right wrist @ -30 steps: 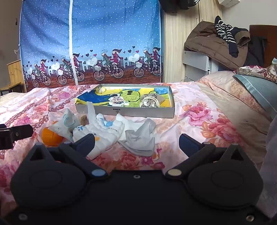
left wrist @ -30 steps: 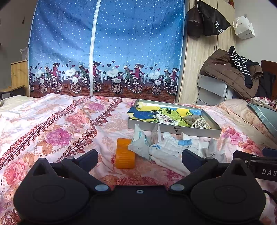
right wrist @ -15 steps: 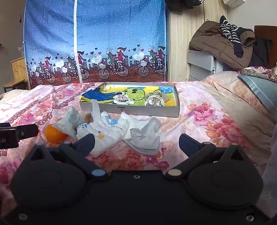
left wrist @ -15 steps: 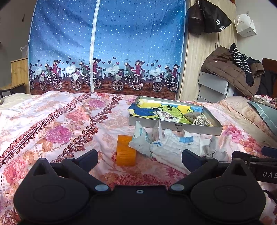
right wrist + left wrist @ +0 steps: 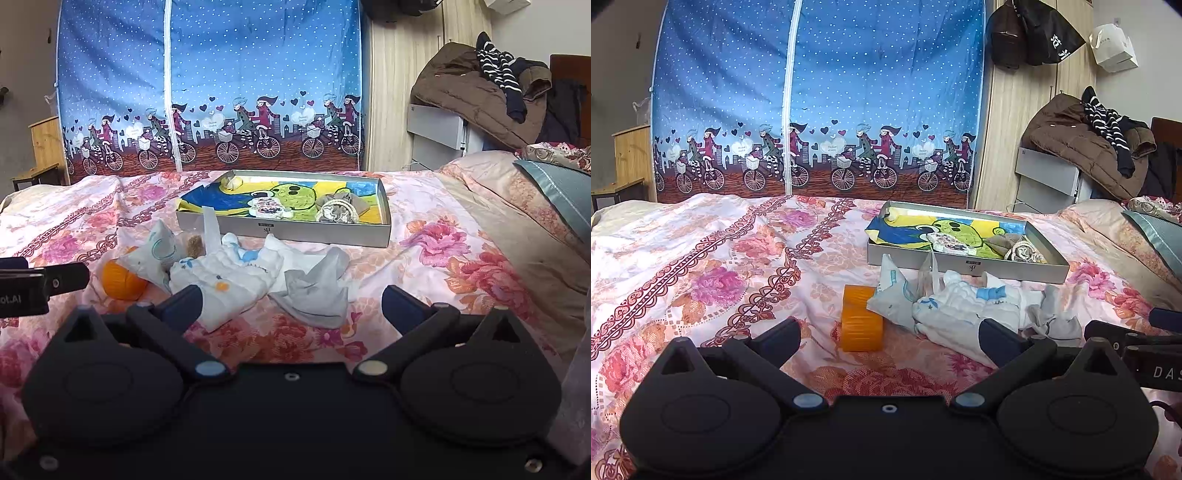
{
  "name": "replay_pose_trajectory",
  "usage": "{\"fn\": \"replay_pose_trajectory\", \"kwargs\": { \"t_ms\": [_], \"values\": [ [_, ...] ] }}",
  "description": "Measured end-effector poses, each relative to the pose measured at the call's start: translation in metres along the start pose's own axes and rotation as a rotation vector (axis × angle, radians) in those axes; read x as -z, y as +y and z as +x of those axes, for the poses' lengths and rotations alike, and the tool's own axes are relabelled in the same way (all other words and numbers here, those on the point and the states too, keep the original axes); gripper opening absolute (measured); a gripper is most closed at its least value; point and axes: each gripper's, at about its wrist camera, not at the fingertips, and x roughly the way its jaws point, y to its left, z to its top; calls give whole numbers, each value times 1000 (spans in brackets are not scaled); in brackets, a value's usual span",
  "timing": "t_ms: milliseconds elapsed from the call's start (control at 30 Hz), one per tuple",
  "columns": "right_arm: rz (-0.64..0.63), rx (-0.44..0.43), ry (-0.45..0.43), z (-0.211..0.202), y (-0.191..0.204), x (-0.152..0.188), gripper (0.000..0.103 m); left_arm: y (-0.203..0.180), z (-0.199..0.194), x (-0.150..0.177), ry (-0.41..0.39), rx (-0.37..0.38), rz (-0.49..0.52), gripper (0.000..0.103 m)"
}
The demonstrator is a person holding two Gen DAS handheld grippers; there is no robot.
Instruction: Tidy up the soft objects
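Your left gripper hovers low over the floral bedspread with its fingers spread wide and nothing between them. Just ahead of it an orange roll lies on the spread, touching a small white pouch with blue print. Next along, a white padded garment with a blue bow lies crumpled, and against its right edge sits a grey sock. Behind this heap, just beside it, stands a shallow grey tray lined with a yellow, green and blue cartoon cloth; a patterned pad and a curled brown-and-cream knit piece rest inside it. Your right gripper hangs above the grey sock, its fingers likewise wide apart and empty. At far right a brown coat is piled on a cabinet.
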Motion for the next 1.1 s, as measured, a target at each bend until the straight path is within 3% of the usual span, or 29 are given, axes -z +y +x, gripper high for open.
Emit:
{"fn": "replay_pose_trajectory", "kwargs": {
  "t_ms": [1100],
  "values": [
    [-4, 2, 8, 2, -4, 1, 103, 4, 2, 4, 9, -1, -1, 102]
  ]
}}
